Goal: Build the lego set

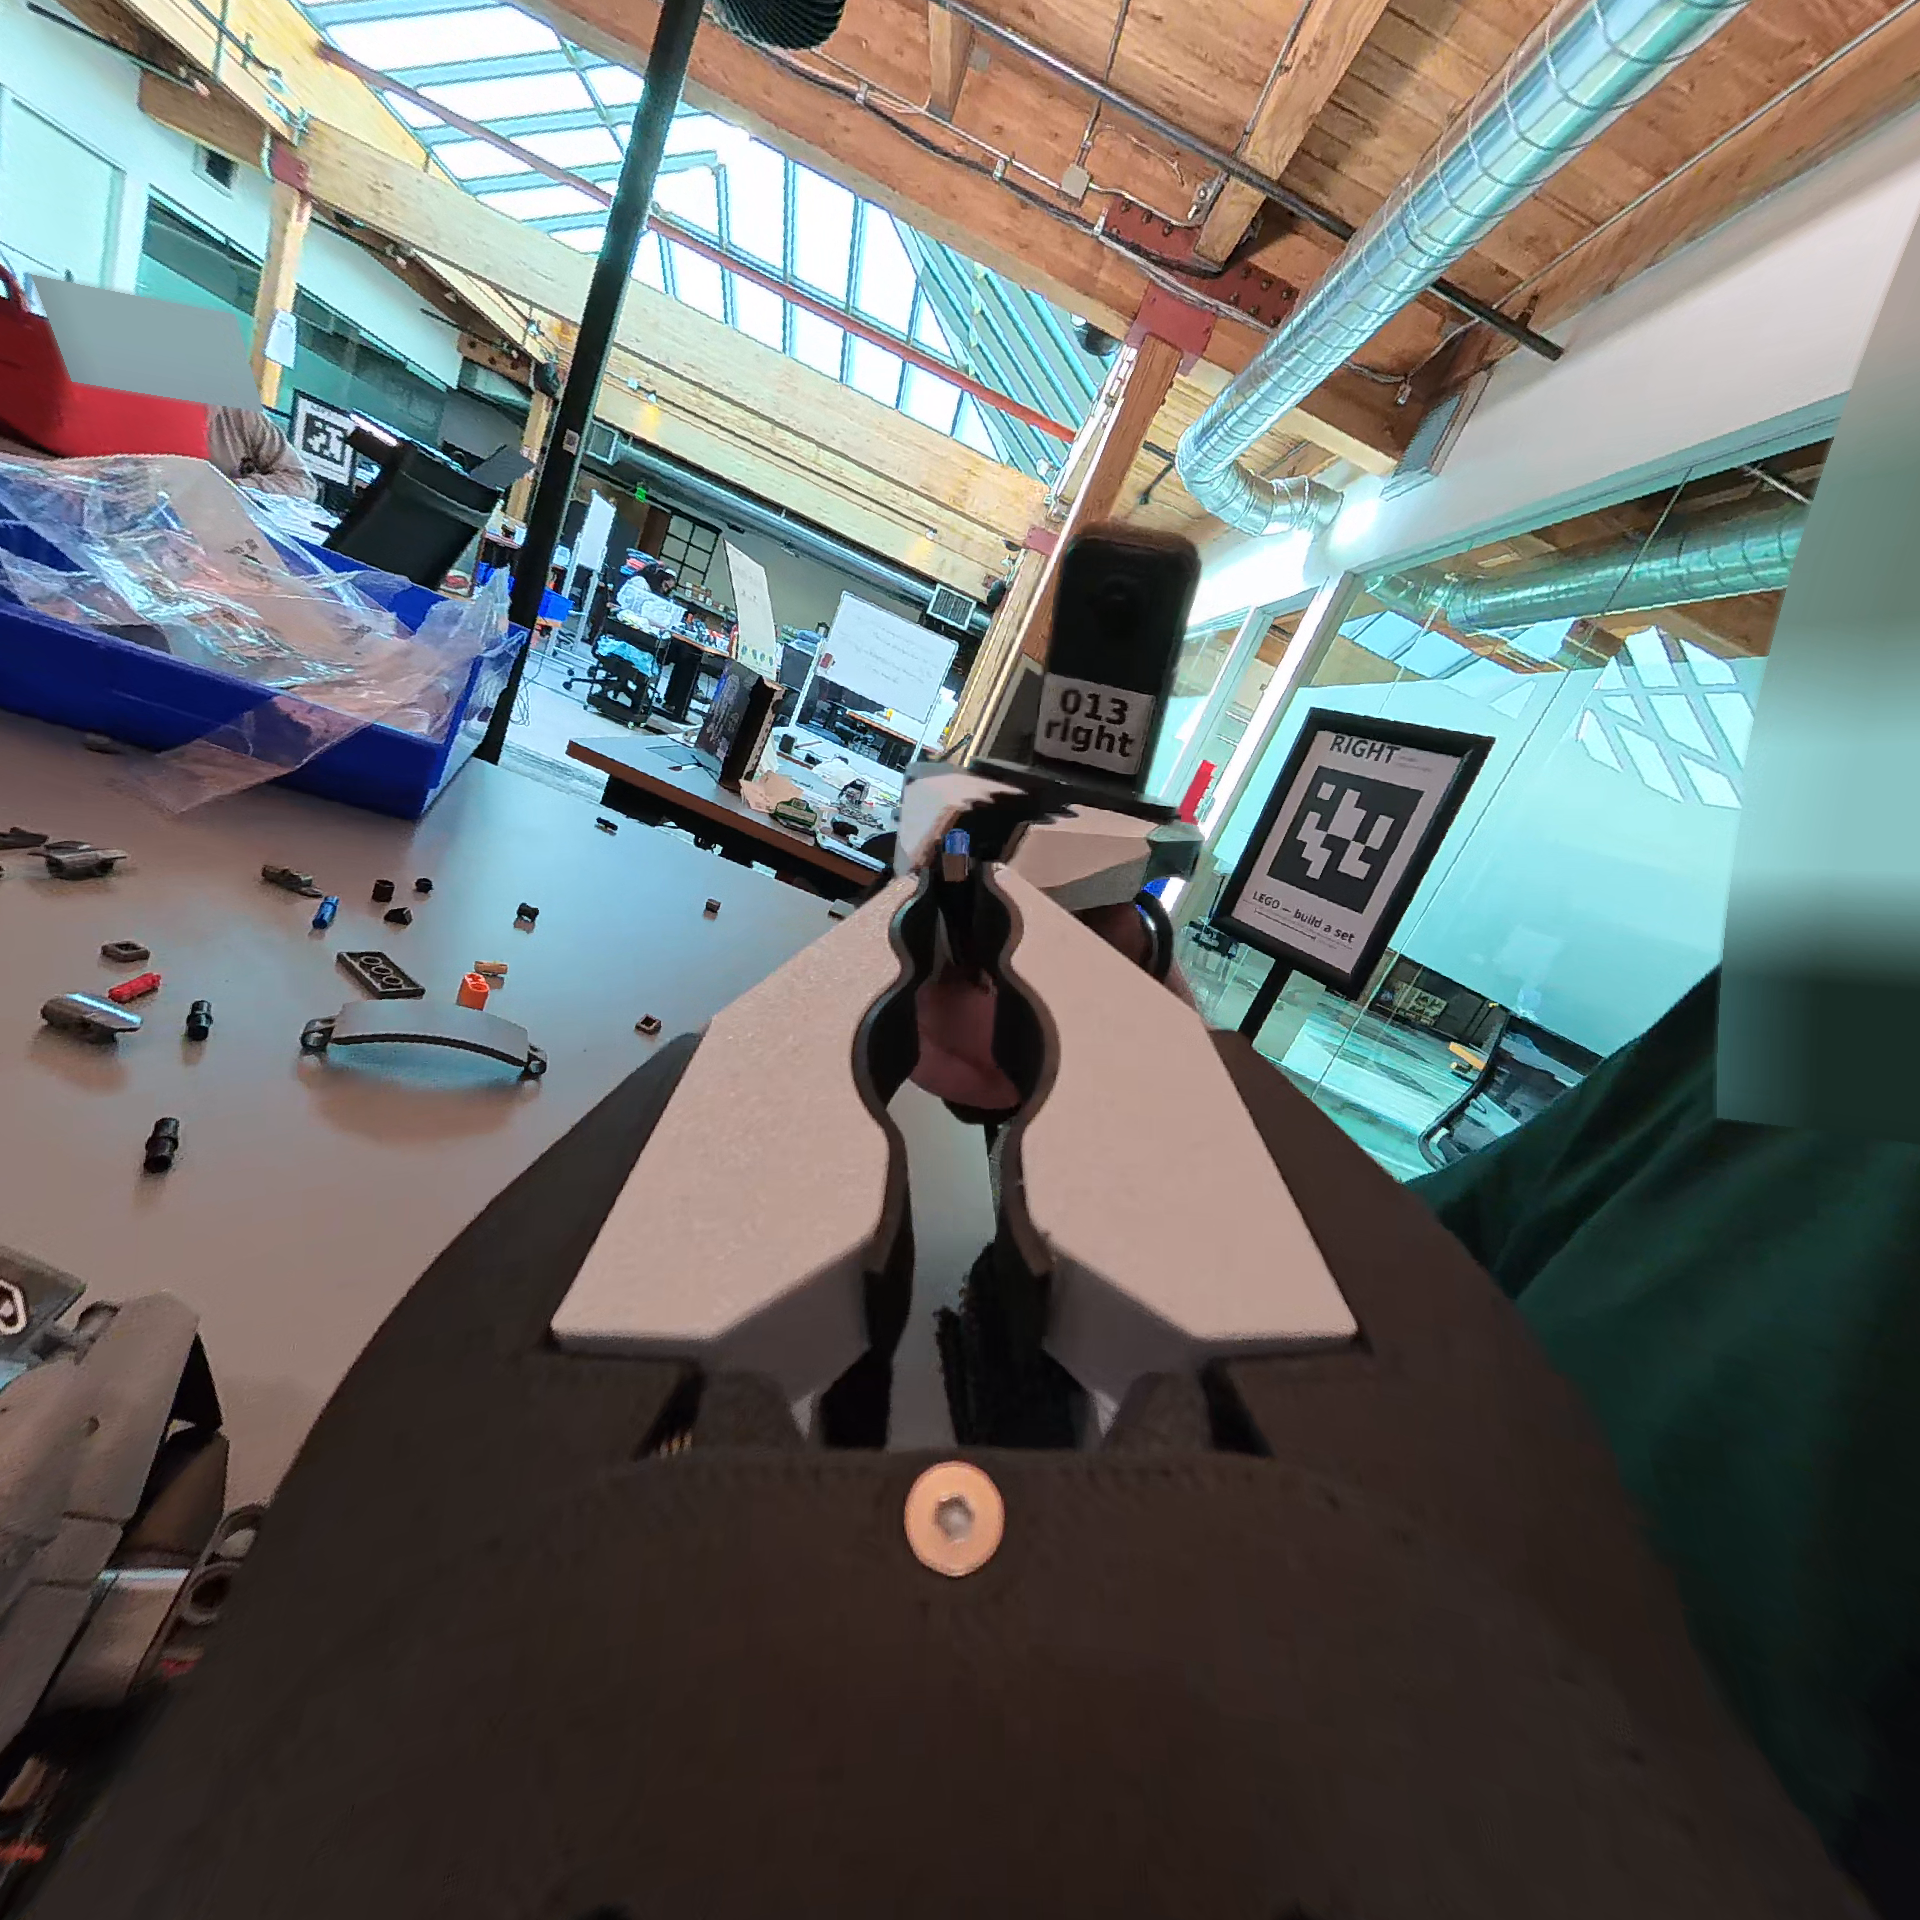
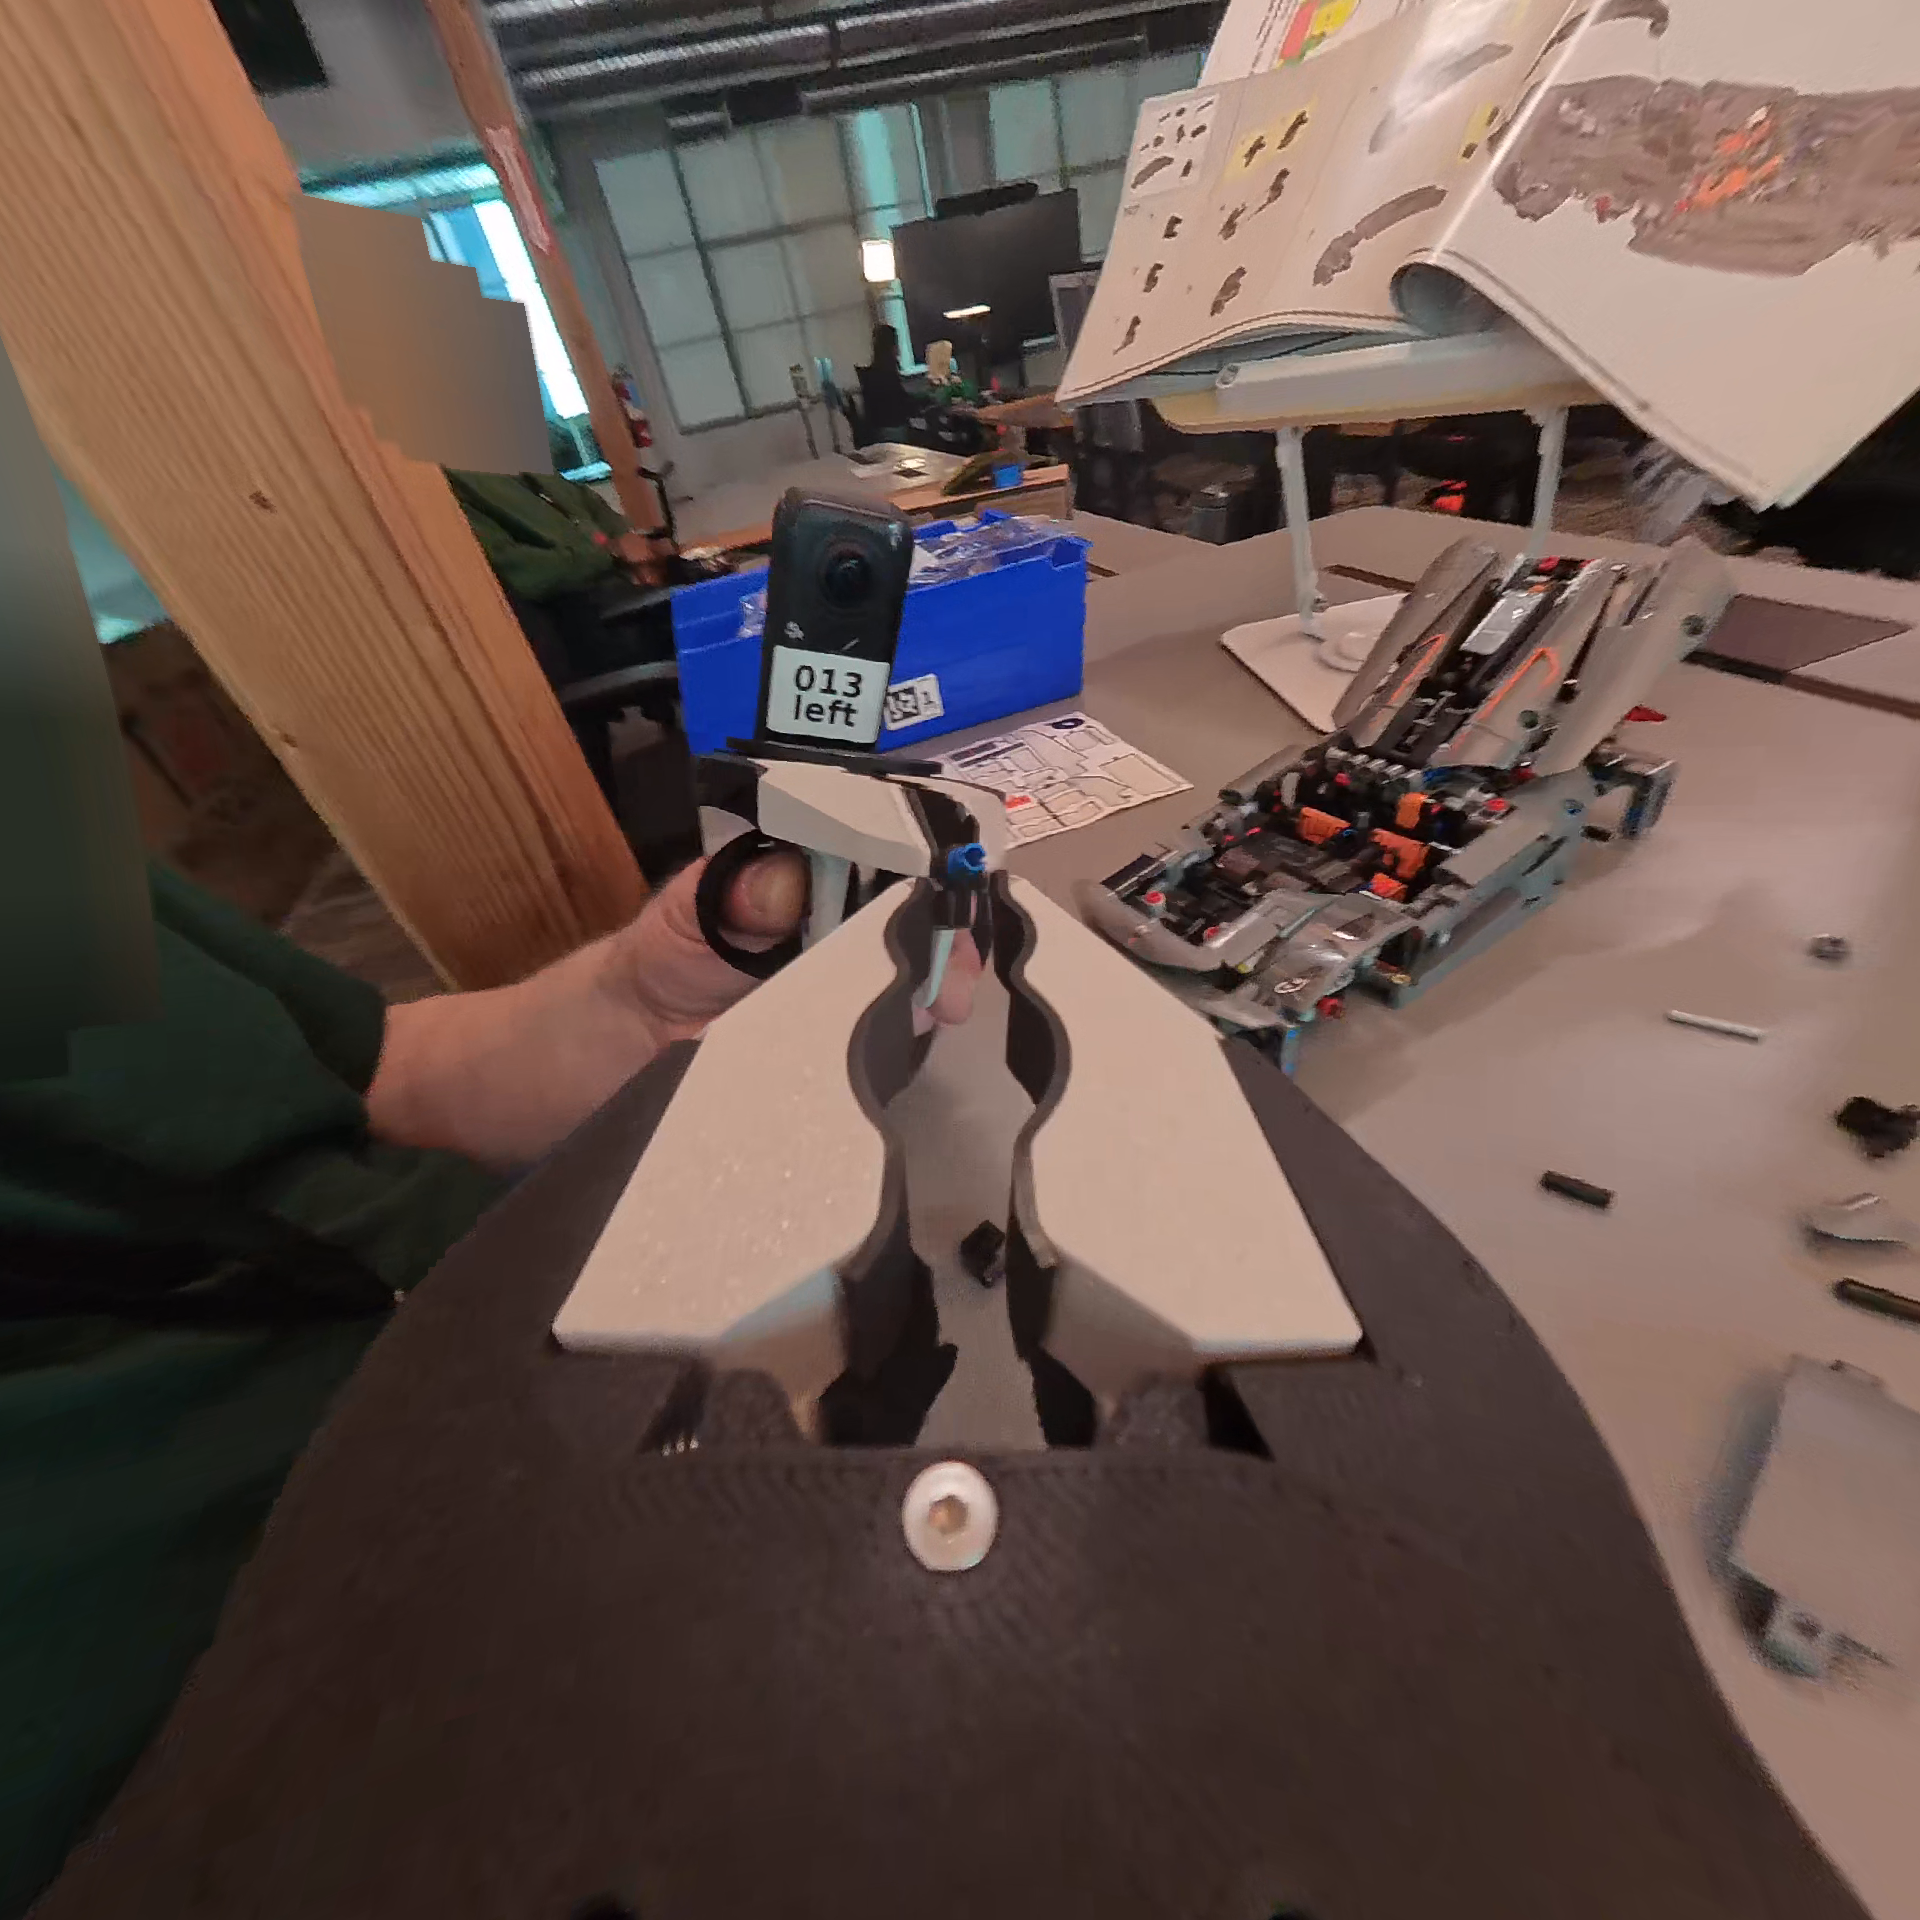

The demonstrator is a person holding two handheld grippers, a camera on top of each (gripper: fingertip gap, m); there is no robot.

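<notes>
Grey matte tabletop (image 1: 520, 1195) carries the scattered loose parts: a grey curved lego panel (image 1: 421, 1039) centre left, a small orange brick (image 1: 475, 992) just above it, and a flat black three-hole plate (image 1: 380, 974) beside that. Left gripper (image 1: 951, 894) and right gripper (image 2: 951, 894) meet tip to tip, raised over the table, each pair of fingers pinched to a narrow gap. A small blue lego pin (image 1: 954, 844) sits right where the tips meet, on a thin dark piece (image 2: 943, 914). Can't tell which gripper actually grasps it. A person's bare hand (image 2: 707, 956) with a dark green sleeve (image 2: 187, 1091) holds the left gripper's handle. The partly built grey lego car with orange and black insides (image 2: 1403, 831) stands on the table centre right of the right wrist view. Behind it, an open instruction booklet (image 2: 1455, 208) rests on a white stand (image 2: 1299, 582). A blue plastic bin (image 2: 997, 634) stands behind the left gripper, with a white sticker sheet (image 2: 1060, 779) in front of it.
</notes>
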